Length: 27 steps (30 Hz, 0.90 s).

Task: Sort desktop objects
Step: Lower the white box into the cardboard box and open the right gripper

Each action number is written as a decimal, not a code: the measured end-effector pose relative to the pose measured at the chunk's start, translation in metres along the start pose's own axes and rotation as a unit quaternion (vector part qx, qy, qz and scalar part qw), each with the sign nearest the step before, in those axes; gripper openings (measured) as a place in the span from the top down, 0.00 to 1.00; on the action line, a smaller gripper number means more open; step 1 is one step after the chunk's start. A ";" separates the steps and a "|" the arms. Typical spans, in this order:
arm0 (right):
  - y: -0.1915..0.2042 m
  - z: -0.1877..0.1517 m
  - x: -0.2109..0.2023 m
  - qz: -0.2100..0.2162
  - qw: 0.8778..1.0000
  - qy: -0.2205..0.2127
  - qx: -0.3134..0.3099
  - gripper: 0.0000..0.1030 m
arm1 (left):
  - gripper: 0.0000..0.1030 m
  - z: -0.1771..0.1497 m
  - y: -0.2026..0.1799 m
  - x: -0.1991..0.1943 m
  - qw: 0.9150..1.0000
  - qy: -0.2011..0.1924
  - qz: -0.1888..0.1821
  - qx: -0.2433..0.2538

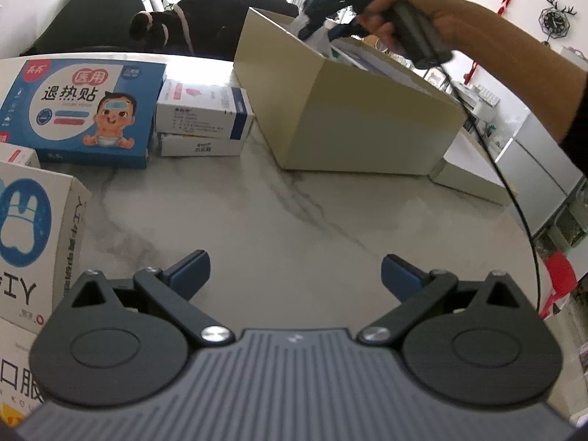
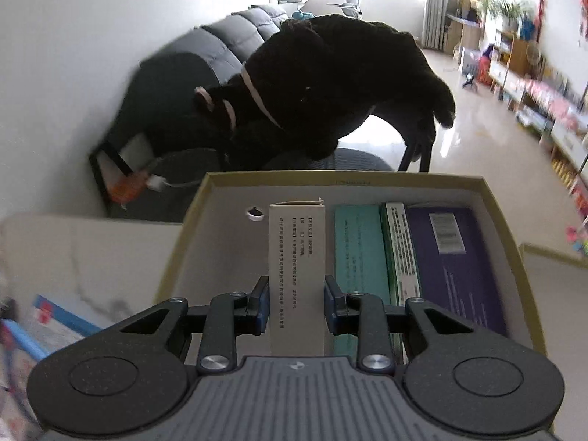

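Note:
My right gripper (image 2: 296, 303) is shut on a narrow white medicine box (image 2: 296, 257) and holds it over the open beige cardboard box (image 2: 172, 253). Inside that box lie a teal box (image 2: 358, 250), a green-edged box (image 2: 398, 242) and a purple box (image 2: 455, 261). In the left wrist view the same beige box (image 1: 352, 125) stands at the back of the marble table, with the right gripper (image 1: 316, 25) above it in a person's hand. My left gripper (image 1: 296, 275) hovers open over bare marble. A blue fever-patch box (image 1: 81, 106) and stacked white boxes (image 1: 202, 110) lie at the left.
A large white box with a blue logo (image 1: 33, 250) stands close at the near left. The beige box's lid (image 1: 474, 180) lies to the right of it. A black cable (image 1: 514, 202) hangs from the right gripper. Behind the table are a grey sofa (image 2: 205, 51) and dark plush toy (image 2: 330, 81).

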State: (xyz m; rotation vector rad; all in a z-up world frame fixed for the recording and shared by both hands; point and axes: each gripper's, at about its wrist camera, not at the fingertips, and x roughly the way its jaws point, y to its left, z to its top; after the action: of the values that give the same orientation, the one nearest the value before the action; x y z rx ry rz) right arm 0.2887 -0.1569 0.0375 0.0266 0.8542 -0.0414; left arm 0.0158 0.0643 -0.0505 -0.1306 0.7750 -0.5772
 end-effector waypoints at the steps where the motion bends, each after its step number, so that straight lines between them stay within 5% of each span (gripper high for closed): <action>1: 0.004 -0.001 0.004 -0.009 1.000 -0.001 -0.010 0.69 | 0.02 0.000 -0.001 0.001 1.000 0.000 0.000 0.003; 12: 0.029 -0.005 0.029 -0.070 0.994 -0.015 -0.083 0.67 | 0.02 0.000 0.000 -0.004 1.000 -0.005 0.013 0.000; 19: 0.042 -0.014 0.040 -0.124 0.978 -0.034 -0.166 0.60 | 0.02 -0.002 0.004 -0.008 1.000 -0.004 0.020 -0.005; 23: 0.046 -0.019 0.041 -0.151 0.966 -0.046 -0.202 0.43 | 0.02 -0.002 0.006 -0.008 1.000 -0.004 0.020 -0.003; 27: 0.045 -0.021 0.036 -0.161 0.960 -0.056 -0.220 0.38 | 0.02 -0.002 0.009 -0.007 1.000 -0.004 0.025 -0.003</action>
State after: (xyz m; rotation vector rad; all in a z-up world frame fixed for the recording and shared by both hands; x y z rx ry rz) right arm 0.2989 -0.1122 -0.0033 -0.5301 0.7322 -0.1563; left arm 0.0142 0.0761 -0.0505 -0.1187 0.7710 -0.5267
